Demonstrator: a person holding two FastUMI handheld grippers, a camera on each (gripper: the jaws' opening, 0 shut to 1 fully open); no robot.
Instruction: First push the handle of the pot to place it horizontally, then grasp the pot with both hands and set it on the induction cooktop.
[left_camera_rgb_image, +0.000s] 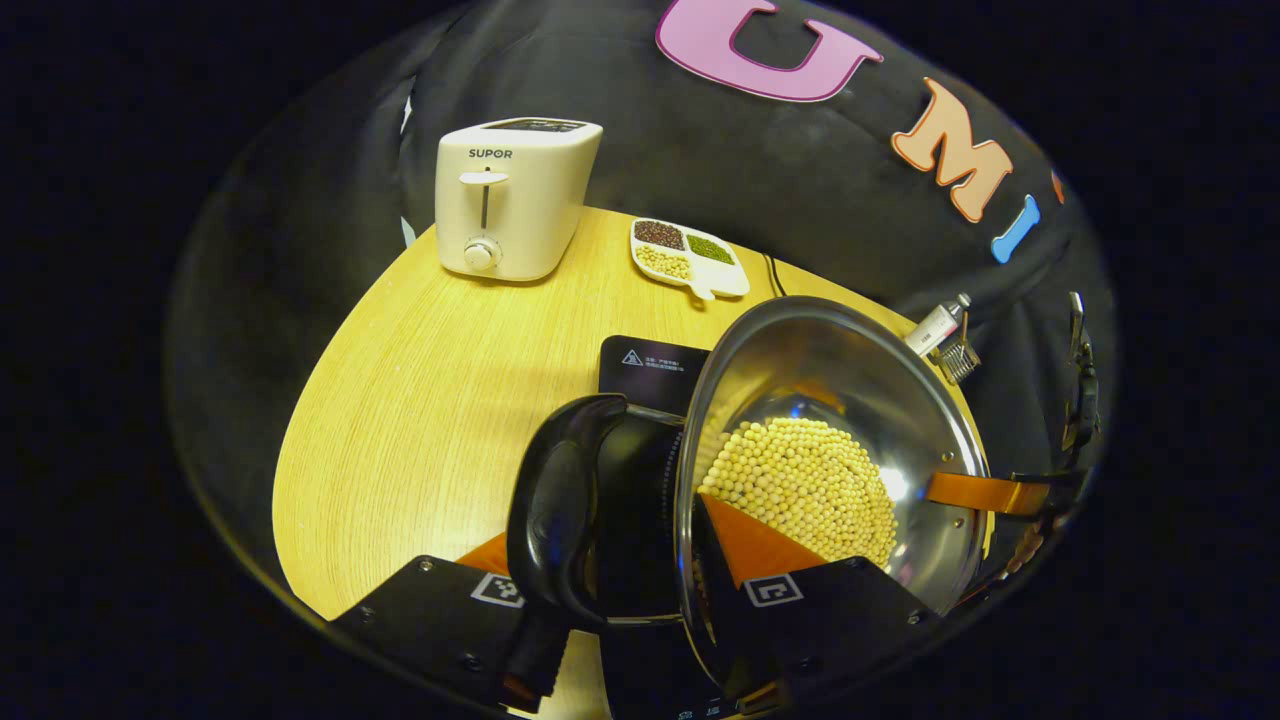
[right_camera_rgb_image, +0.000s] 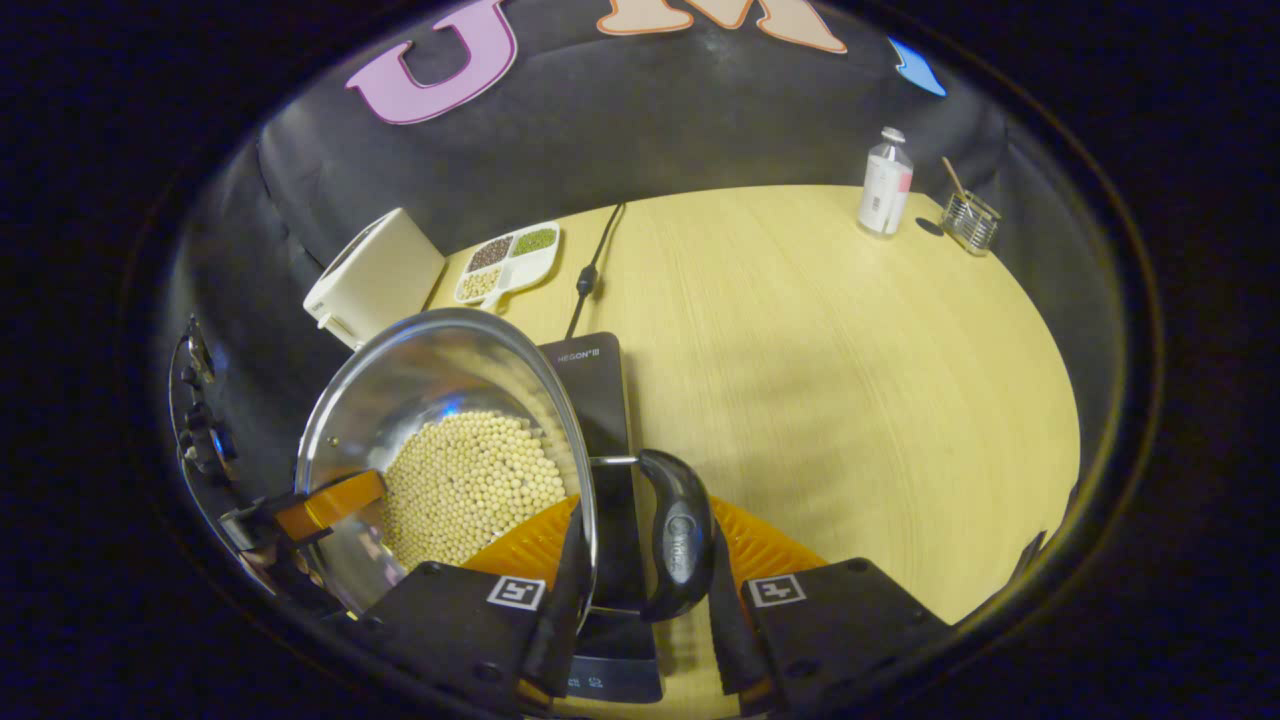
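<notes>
Steel pot (right_camera_rgb_image: 450, 440) of beans, lower centre of both views, held over the induction cooktop (right_camera_rgb_image: 600, 400) by your 2 grippers, left gripper (left_camera_rgb_image: 640, 590) and right gripper (right_camera_rgb_image: 640, 590) each clenched on a handle; only setting down remains.

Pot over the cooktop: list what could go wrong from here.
1. The pot looks tilted and is loaded with soybeans; more lean could spill them.
2. The left claw and right claw each pinch the rim beside a black handle; a slip would drop the pot onto the induction cooktop.
</notes>
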